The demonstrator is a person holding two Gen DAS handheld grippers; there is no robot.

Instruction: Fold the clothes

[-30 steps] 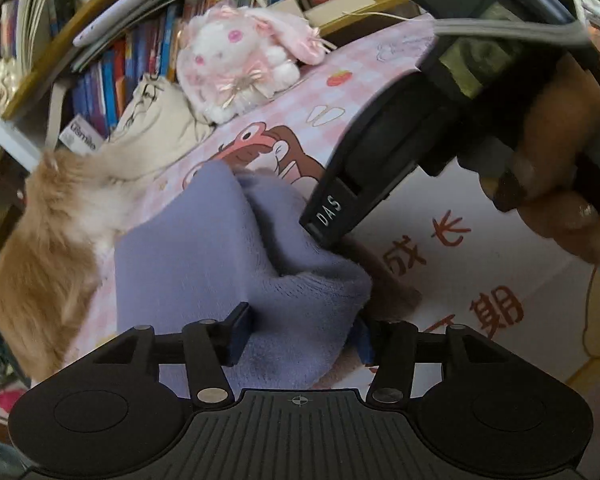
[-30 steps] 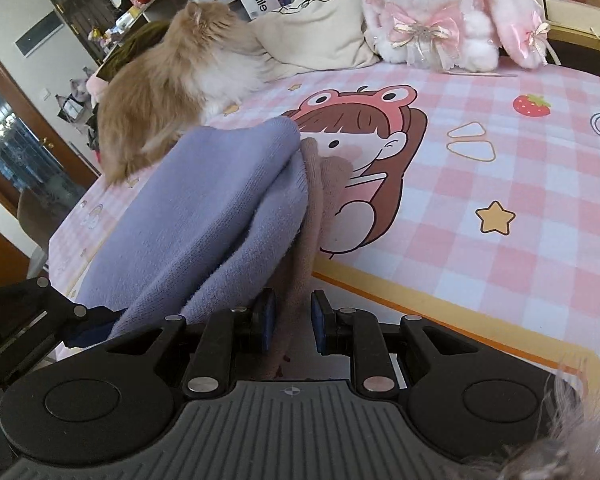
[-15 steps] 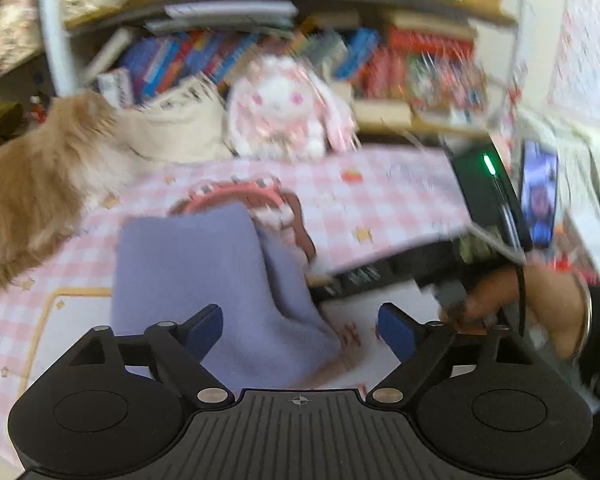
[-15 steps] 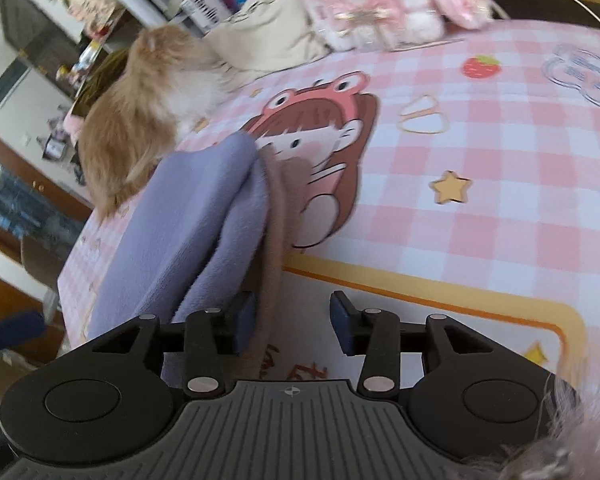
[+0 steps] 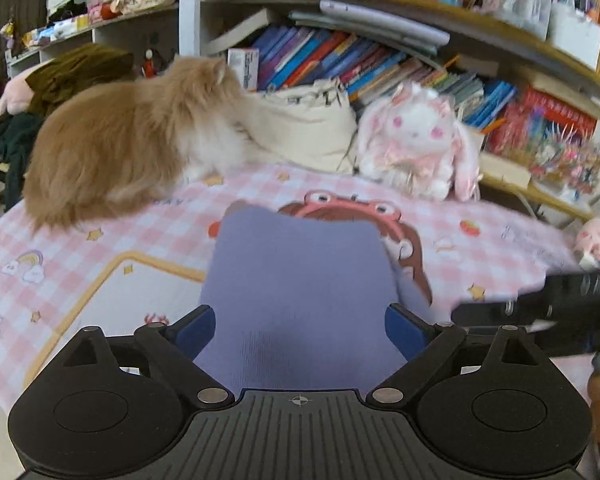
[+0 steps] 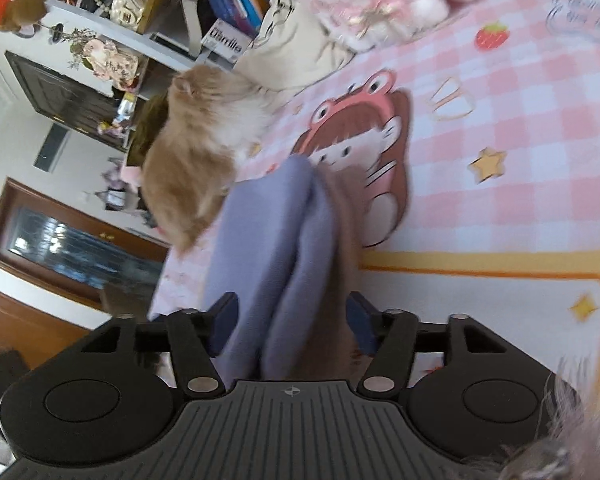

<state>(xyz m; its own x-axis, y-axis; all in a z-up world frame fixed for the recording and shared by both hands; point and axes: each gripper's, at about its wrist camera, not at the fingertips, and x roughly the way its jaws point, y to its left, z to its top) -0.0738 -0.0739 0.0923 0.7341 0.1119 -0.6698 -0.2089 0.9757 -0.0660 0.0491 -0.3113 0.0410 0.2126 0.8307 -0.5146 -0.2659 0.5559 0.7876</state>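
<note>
A folded purple garment [image 5: 300,276] lies on the pink checked tablecloth [image 5: 100,240]. In the right wrist view the same garment [image 6: 268,240] shows its stacked purple layers with a brown layer [image 6: 340,220] along the right edge. My left gripper [image 5: 300,330] stands open wide above the garment's near end, and its pads touch nothing. On the right gripper [image 6: 292,322] the jaws are opening. The garment's folded edge runs between them, and the pads stand off the cloth.
An orange cat [image 5: 132,140] sits on the table at the back left, close to the garment. A cream bag [image 5: 308,128] and a white plush rabbit [image 5: 416,140] stand before crowded bookshelves [image 5: 380,40]. Blurred black housing [image 5: 560,300] of the other hand's tool is at the right.
My left gripper let go of the purple garment, opened wide, rolled level and drew back upward. The right jaws released the brown and purple edge and spread, and that view rolled.
</note>
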